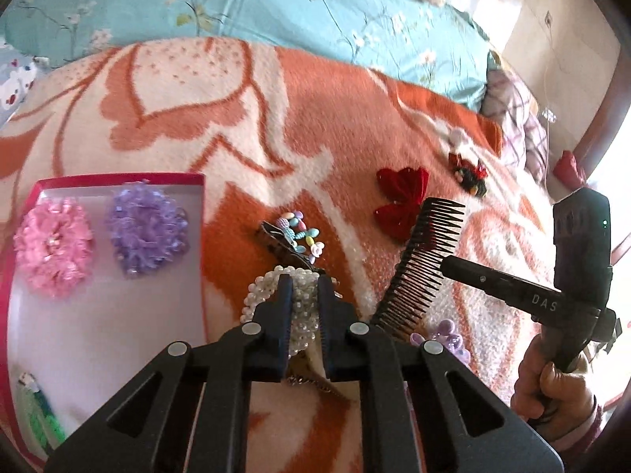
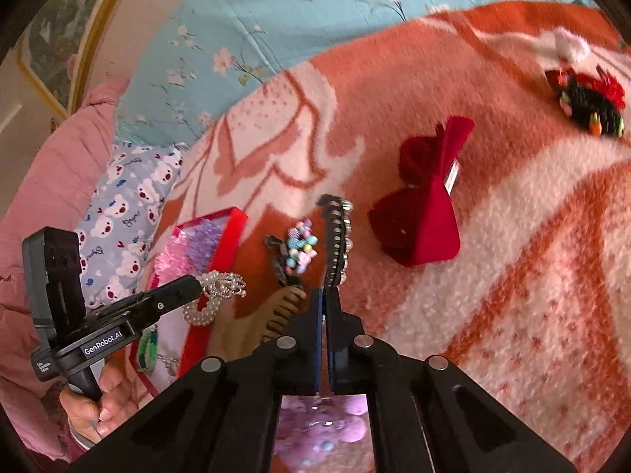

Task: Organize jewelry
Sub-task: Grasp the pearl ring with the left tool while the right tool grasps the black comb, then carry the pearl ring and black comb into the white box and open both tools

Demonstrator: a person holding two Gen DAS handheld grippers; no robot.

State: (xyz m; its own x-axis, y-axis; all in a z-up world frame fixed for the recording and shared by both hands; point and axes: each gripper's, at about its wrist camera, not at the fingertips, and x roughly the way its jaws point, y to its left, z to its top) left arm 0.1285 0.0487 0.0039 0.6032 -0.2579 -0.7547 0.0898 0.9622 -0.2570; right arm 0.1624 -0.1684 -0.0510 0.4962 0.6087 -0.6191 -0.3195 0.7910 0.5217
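Red box (image 1: 118,179): two fabric flowers (image 1: 53,244); blanket (image 1: 236,118): one red bow (image 1: 402,201).

bare blanket (image 1: 221,90) beyond; red bow (image 1: 400,201) right

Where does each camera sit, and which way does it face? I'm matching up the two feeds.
Left wrist: on the left gripper, looking down its fingers at the pearl hair piece it grips; the right gripper holding the black comb and a hand show.
Right wrist: on the right gripper, looking down at that comb; the left gripper and hand show.
Shared: red bow, red box, bead clip.
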